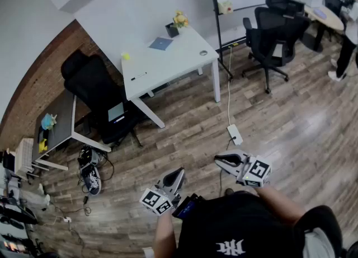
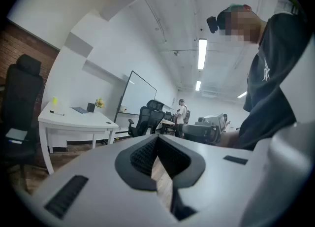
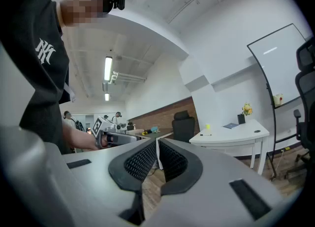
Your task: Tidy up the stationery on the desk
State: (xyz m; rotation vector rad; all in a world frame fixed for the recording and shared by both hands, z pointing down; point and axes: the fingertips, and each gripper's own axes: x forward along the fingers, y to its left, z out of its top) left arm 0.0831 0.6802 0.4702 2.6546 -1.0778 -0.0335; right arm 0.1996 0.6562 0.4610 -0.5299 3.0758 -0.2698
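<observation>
The white desk (image 1: 179, 61) stands far ahead across the wooden floor. On it lie a blue notebook (image 1: 161, 43), a black pen (image 1: 139, 75), a small yellow object (image 1: 126, 56) and a small round object (image 1: 203, 53). A black pen holder (image 1: 172, 29) stands beside yellow flowers (image 1: 180, 19). My left gripper (image 1: 178, 174) and right gripper (image 1: 219, 159) are held close to my body, both shut with nothing in them. The left gripper view shows shut jaws (image 2: 156, 145) and the desk (image 2: 74, 117) far off. In the right gripper view the jaws (image 3: 157, 152) are also shut, well short of the desk (image 3: 231, 135).
A black office chair (image 1: 98, 94) stands left of the desk, and more chairs (image 1: 274, 27) stand at the right. A whiteboard stand (image 1: 221, 33) rises behind the desk. A power strip (image 1: 235, 135) with its cable lies on the floor. A grey desk (image 1: 59, 120) and shoes (image 1: 92, 181) are at the left.
</observation>
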